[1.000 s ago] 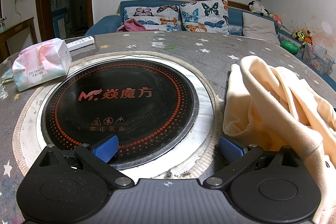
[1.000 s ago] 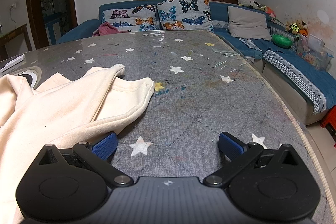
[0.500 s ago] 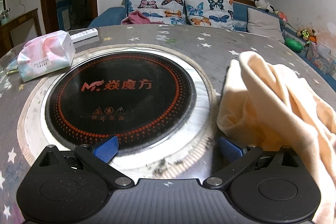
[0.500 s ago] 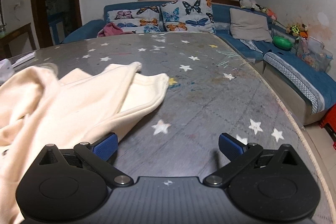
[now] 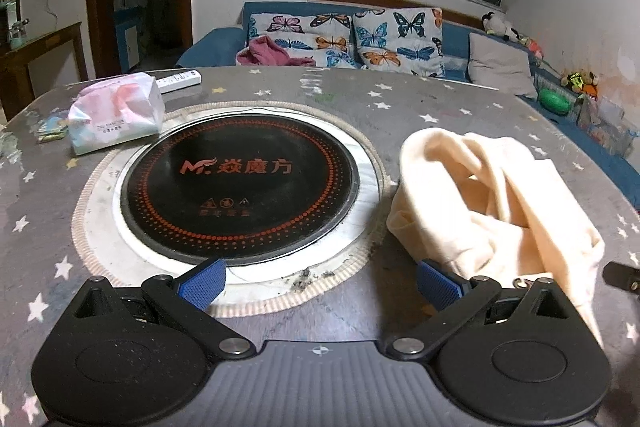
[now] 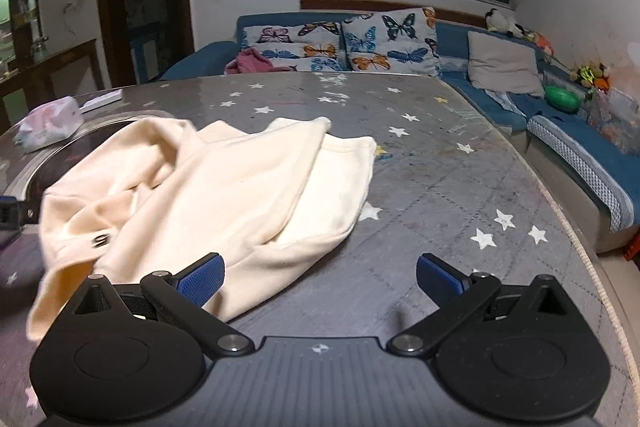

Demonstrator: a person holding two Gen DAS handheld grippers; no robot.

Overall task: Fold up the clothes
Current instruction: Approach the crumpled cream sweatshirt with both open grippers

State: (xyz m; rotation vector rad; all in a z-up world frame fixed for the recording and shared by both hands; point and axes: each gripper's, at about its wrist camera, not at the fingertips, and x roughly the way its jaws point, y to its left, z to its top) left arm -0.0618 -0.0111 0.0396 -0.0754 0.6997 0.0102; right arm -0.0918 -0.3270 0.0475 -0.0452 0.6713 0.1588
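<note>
A cream garment (image 5: 492,195) lies crumpled on the star-patterned table (image 5: 400,107), right of the round black cooktop. My left gripper (image 5: 320,281) stands open above the table's near side, its right pad beside the cloth's near edge, nothing between the fingers. In the right wrist view the same garment (image 6: 224,195) spreads across the left half, a metal snap showing near its left fold. My right gripper (image 6: 320,277) is open too, its left pad over the cloth's near hem and its right pad over bare table.
A built-in black induction cooktop (image 5: 240,183) fills the table's middle. A tissue pack (image 5: 116,113) and a white remote (image 5: 180,79) lie at the far left. A blue sofa (image 6: 560,131) with butterfly cushions runs behind and along the right edge.
Both grippers have pulled back and risen, so more of the table and garment shows. The cloth looks more bunched near the left gripper. Both stay open.
</note>
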